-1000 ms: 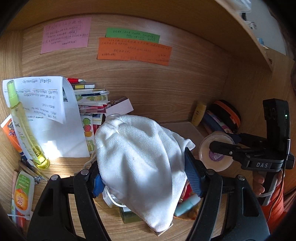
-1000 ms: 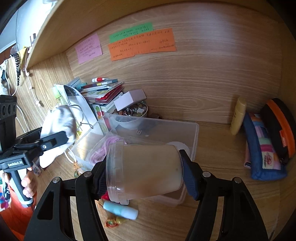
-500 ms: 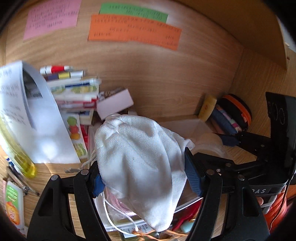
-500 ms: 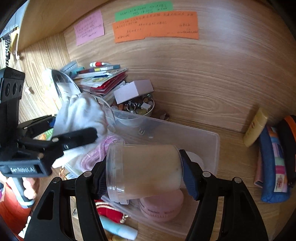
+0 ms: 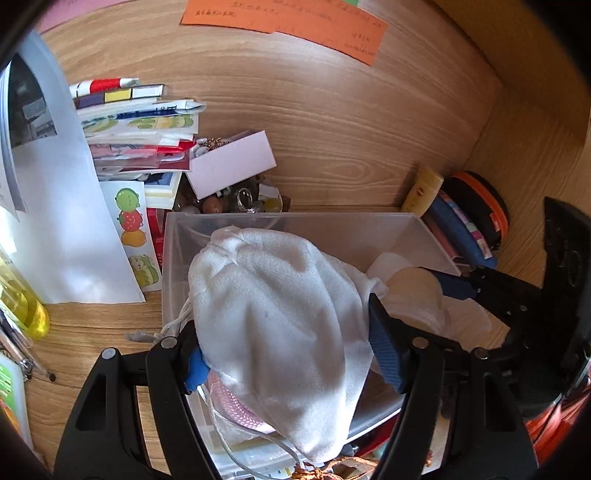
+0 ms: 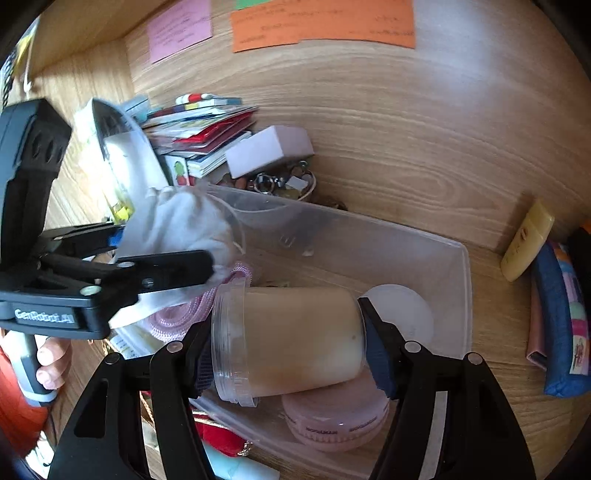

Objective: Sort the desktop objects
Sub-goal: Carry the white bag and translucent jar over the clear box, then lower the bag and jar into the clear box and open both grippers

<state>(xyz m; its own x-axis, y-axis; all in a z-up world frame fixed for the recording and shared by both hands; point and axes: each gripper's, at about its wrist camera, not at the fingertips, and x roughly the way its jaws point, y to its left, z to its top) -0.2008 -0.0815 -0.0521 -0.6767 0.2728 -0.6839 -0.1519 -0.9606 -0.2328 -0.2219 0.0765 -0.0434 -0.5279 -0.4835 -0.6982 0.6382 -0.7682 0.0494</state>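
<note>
Binning step: left gripper (image 5: 284, 354) clenched on white drawstring pouch (image 5: 273, 314), right gripper (image 6: 288, 350) clenched on beige jar (image 6: 291, 343), both over clear plastic bin (image 6: 458, 258). Next, I judge: lower, then release inside. Pink tin (image 6: 332, 421) at 6 o'clock of jar. Readable: "GenRobot.AI" on left gripper body; notes illegible.

White pouch (image 5: 280, 310), beige jar (image 6: 295, 339), orange note (image 6: 325, 22), pink tin (image 6: 332, 424)
</note>
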